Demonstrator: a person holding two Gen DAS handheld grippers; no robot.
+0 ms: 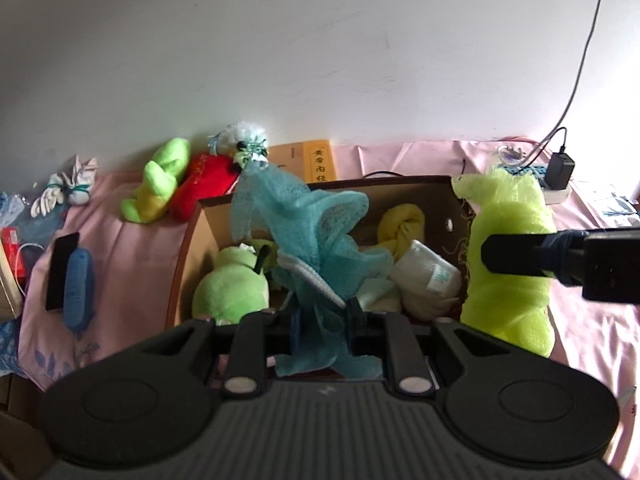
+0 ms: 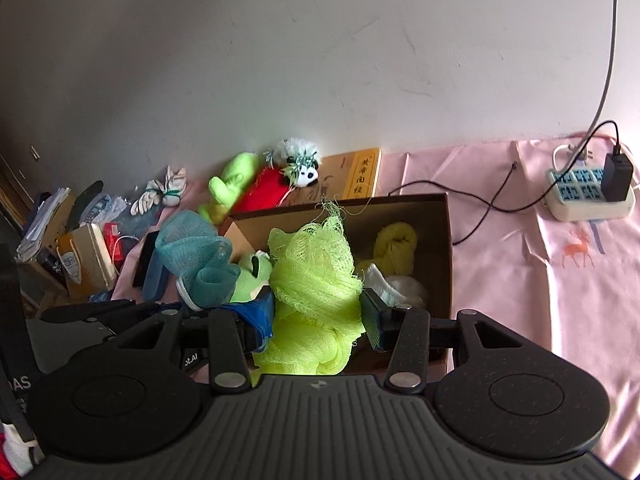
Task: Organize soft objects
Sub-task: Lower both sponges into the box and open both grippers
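My left gripper [image 1: 322, 318] is shut on a teal mesh bath sponge [image 1: 316, 228] and holds it over the open cardboard box [image 1: 188, 256]. My right gripper [image 2: 316, 320] is shut on a lime-green mesh bath sponge [image 2: 312, 280], held at the box's [image 2: 440, 240] near edge; it shows at the box's right side in the left wrist view [image 1: 508, 256]. Inside the box lie a green plush [image 1: 232, 284], a knotted yellow cloth [image 1: 402, 226] and a white soft roll [image 1: 428, 276]. The teal sponge also shows in the right wrist view [image 2: 196, 256].
Behind the box lie a lime plush [image 1: 160, 184], a red plush [image 1: 204, 188], a panda toy [image 2: 306, 174], a yellow book [image 2: 362, 178] and tied white gloves [image 1: 66, 190]. A phone [image 1: 60, 268] and blue remote [image 1: 78, 288] lie left. A power strip with charger [image 2: 588, 192] sits right on the pink cloth [image 2: 540, 280].
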